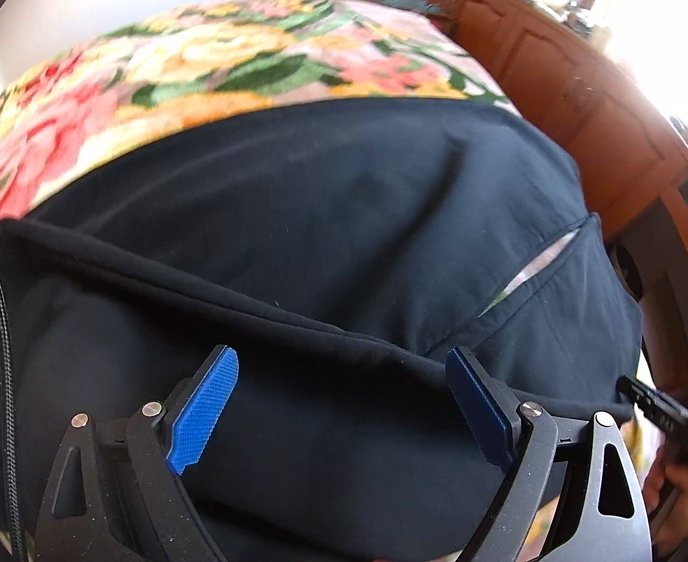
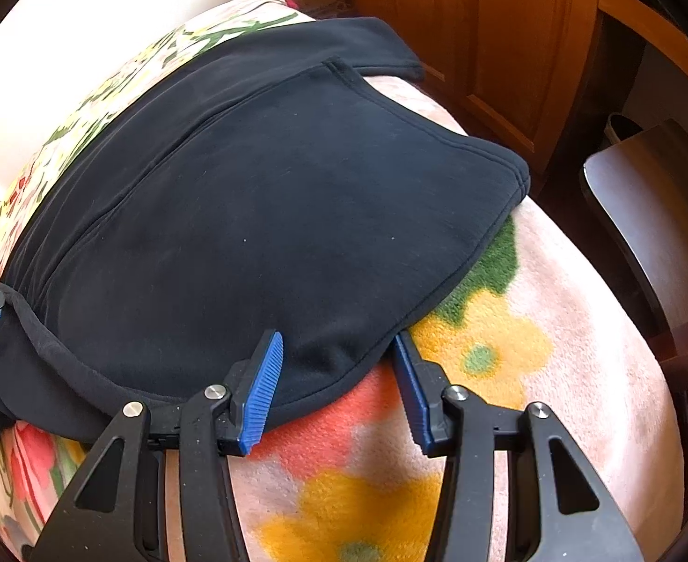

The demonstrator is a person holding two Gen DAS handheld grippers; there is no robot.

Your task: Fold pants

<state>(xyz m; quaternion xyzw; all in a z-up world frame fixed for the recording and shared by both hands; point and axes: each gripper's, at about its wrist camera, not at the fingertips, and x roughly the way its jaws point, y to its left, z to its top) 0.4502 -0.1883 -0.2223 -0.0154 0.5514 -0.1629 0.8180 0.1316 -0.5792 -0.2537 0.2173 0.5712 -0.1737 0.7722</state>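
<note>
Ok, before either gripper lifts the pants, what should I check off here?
1. Right gripper straddles the edge of the pants: ok.
2. Right pads pinching fabric: not ok, a gap shows.
3. Left gripper open above the pants: ok.
4. Left pads touching fabric: cannot tell.
5. Cloth lying smooth on the blanket: not ok, a ridge crosses it.

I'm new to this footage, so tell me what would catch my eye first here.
The dark navy pants fill the middle, spread over a bright floral blanket. The right claw straddles their near corner with its blue pads, not yet pinching. The left claw hangs wide open above a long fold.
</note>
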